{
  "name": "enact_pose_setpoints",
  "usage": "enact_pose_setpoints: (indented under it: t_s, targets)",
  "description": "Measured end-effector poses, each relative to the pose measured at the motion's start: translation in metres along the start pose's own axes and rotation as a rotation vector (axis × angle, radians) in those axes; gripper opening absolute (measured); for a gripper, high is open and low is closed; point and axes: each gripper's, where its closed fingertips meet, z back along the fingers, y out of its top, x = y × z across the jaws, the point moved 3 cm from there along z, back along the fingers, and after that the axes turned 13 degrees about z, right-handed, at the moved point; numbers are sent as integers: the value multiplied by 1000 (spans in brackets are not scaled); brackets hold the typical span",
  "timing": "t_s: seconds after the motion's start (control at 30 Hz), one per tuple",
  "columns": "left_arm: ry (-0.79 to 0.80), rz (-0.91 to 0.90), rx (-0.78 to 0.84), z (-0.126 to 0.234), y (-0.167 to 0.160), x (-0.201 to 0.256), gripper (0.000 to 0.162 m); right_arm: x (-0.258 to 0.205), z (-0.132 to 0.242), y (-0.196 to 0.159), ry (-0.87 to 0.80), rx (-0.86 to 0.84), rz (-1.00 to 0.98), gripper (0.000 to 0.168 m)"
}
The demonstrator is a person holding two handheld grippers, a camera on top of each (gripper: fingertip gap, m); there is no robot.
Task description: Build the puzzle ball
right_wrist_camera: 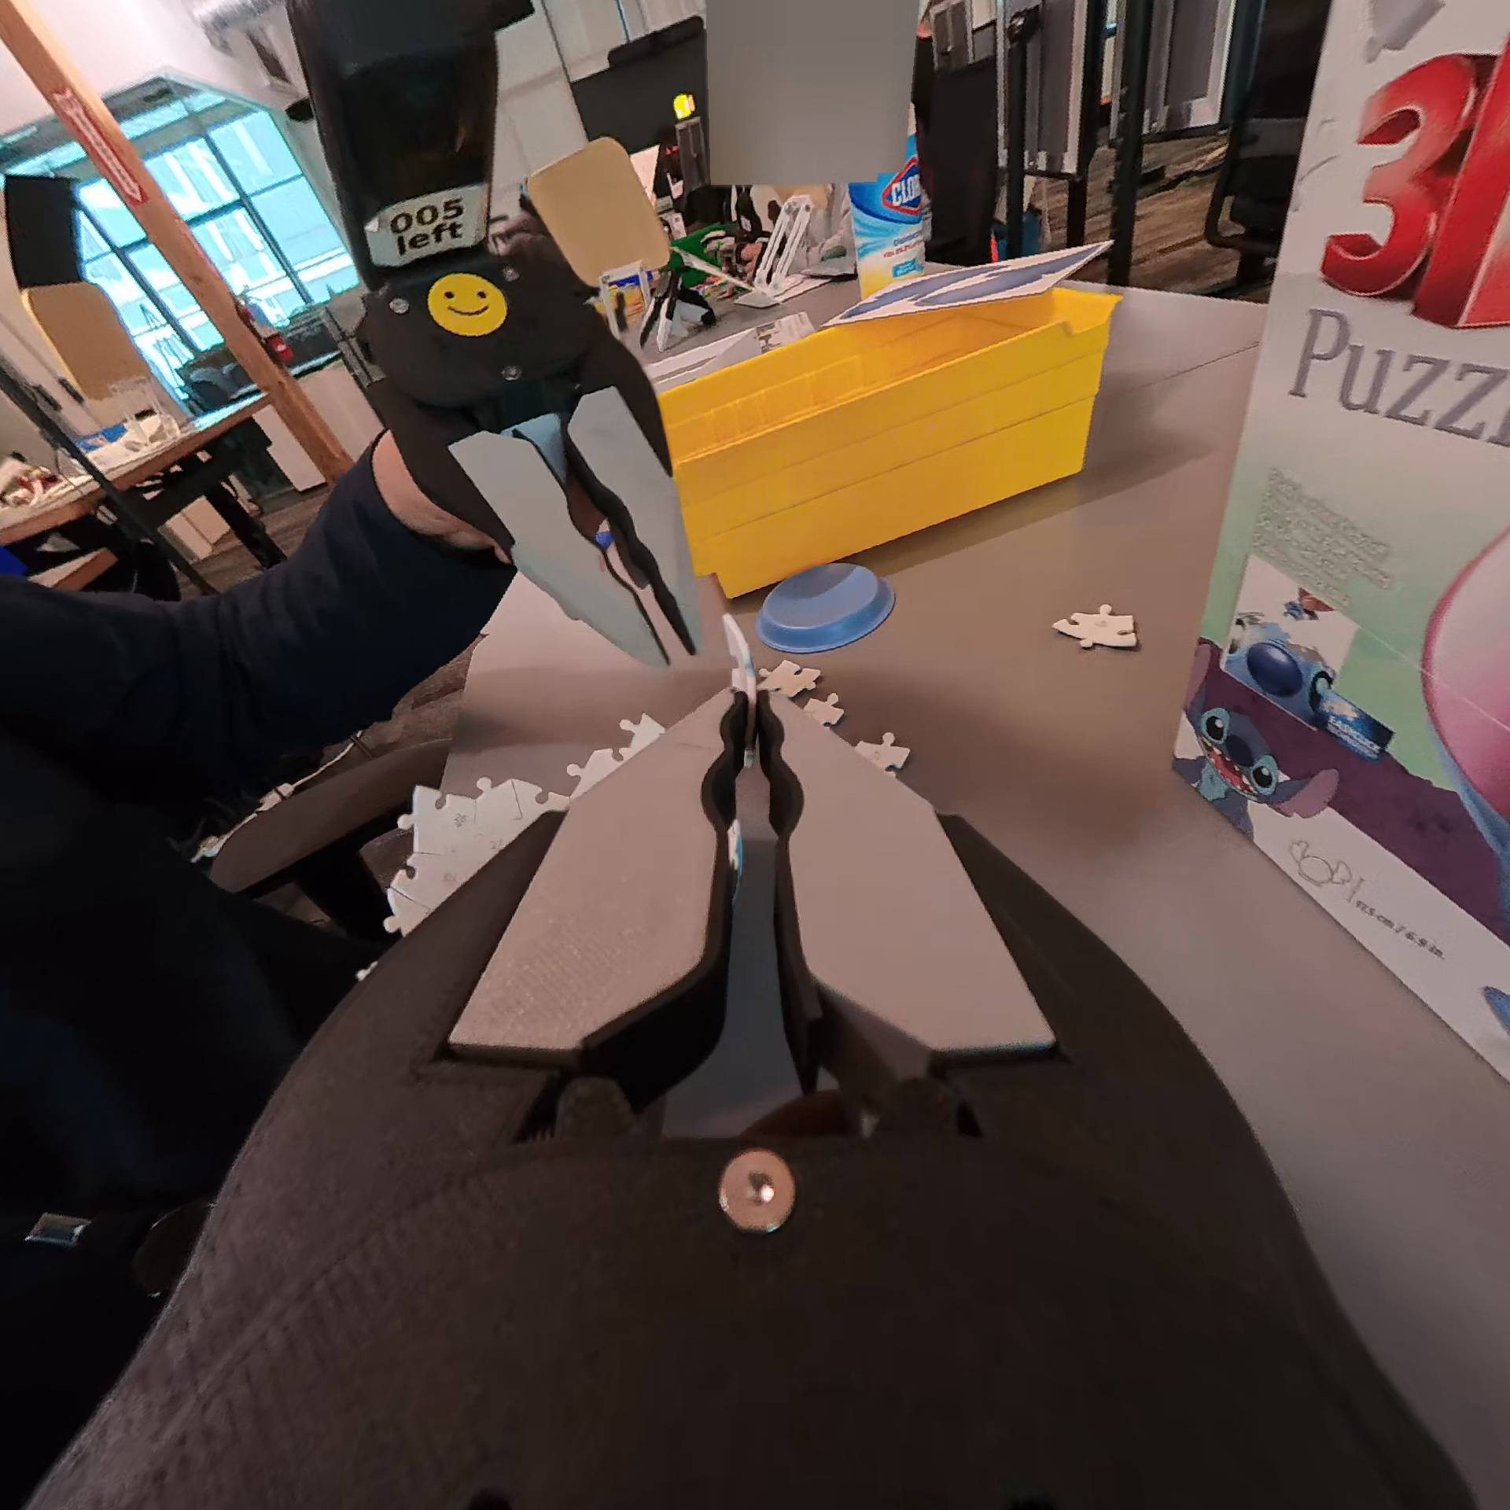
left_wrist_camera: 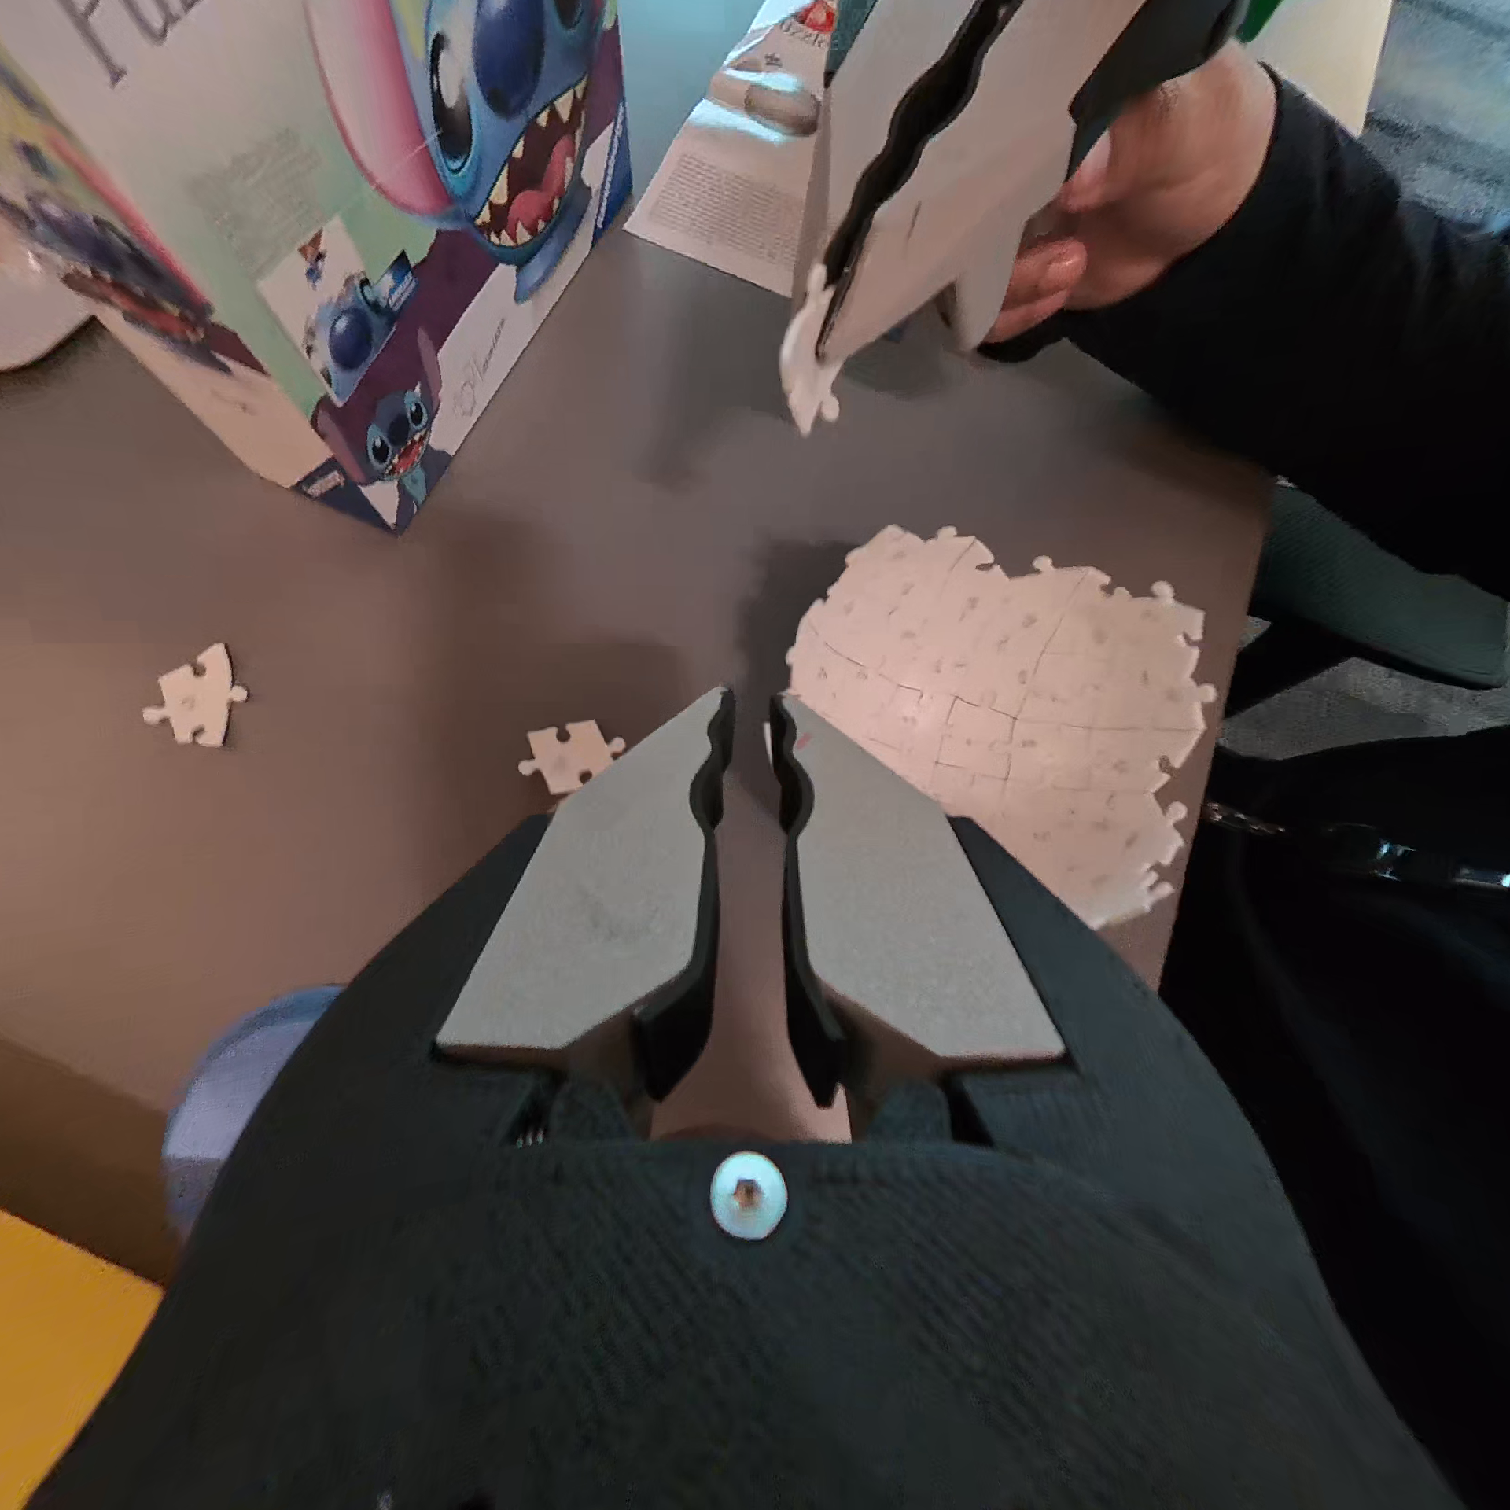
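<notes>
My right gripper (right_wrist_camera: 749, 711) is shut on a white puzzle piece (right_wrist_camera: 739, 654), seen edge-on at its tips. In the left wrist view the same gripper (left_wrist_camera: 829, 319) hangs at the top right, with the piece (left_wrist_camera: 809, 376) sticking out below it, above the table. My left gripper (left_wrist_camera: 752, 709) is narrowly open and empty, low over the table beside the partly built ball shell (left_wrist_camera: 1005, 711), which lies white side up. In the right wrist view the left gripper (right_wrist_camera: 678, 654) is close to the held piece, and the shell (right_wrist_camera: 466, 825) lies below left.
Loose white pieces (left_wrist_camera: 196, 694) (left_wrist_camera: 572, 756) (right_wrist_camera: 1095, 627) lie on the grey table (left_wrist_camera: 490, 572). The puzzle box (left_wrist_camera: 327, 245) stands at the back left. A blue stand (right_wrist_camera: 825, 605) and a yellow bin (right_wrist_camera: 882, 441) are nearby. A leaflet (left_wrist_camera: 735, 188) lies behind. The left gripper's tips are roughly 8 cm from the right gripper's.
</notes>
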Motion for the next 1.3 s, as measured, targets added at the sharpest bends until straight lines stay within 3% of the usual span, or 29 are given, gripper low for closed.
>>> enact_pose_setpoints:
  t_s: [0.43,0.77,1.07,1.3]
  targets:
    - [-64,197,99,26,-43,6,14,2,-3,-8,-17,-37,-8,0]
    - [-34,93,186,15,-5,-3,12,8,0,-10,-30,-22,-36,0]
    - [-38,-45,-7,-25,-9,-17,14,7,0,-10,-24,-22,-38,0]
    - [-88,-53,-51,-30,-20,-9,14,5,-1,-10,-12,-28,-36,0]
